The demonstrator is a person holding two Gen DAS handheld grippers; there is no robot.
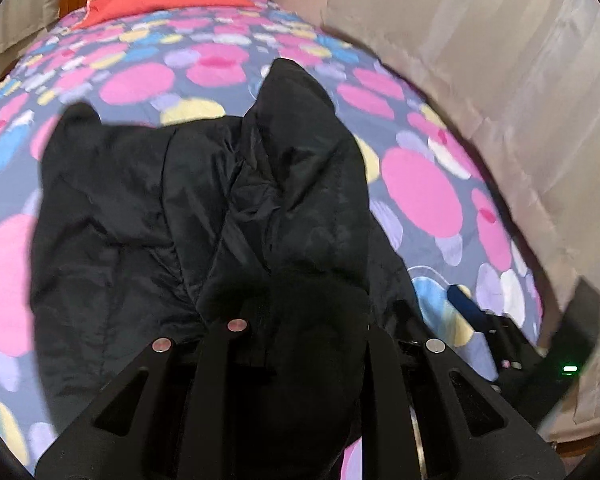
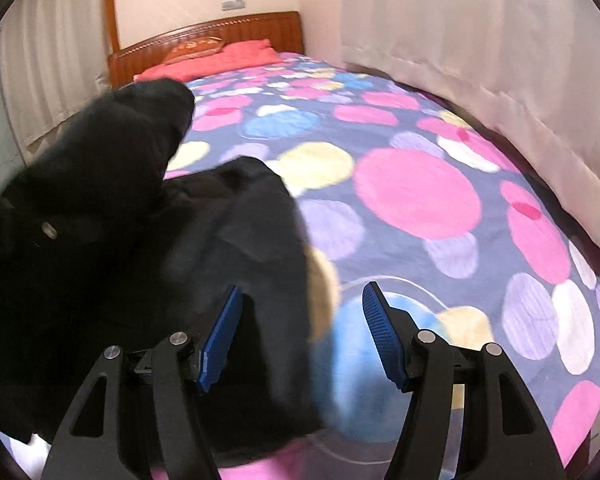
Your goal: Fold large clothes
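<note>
In the left wrist view, the left gripper (image 1: 300, 344) is closed on a fold of the black jacket (image 1: 148, 216), which fills the middle of the frame on the bed cover (image 1: 420, 192). To do this fold well, I think the cloth should stay tight and be laid flat, edge on edge.

In the right wrist view, the right gripper (image 2: 302, 332) is open and holds nothing; the jacket lies in the left half, its edge between the blue pads (image 2: 224, 332). It could pin that edge.
</note>
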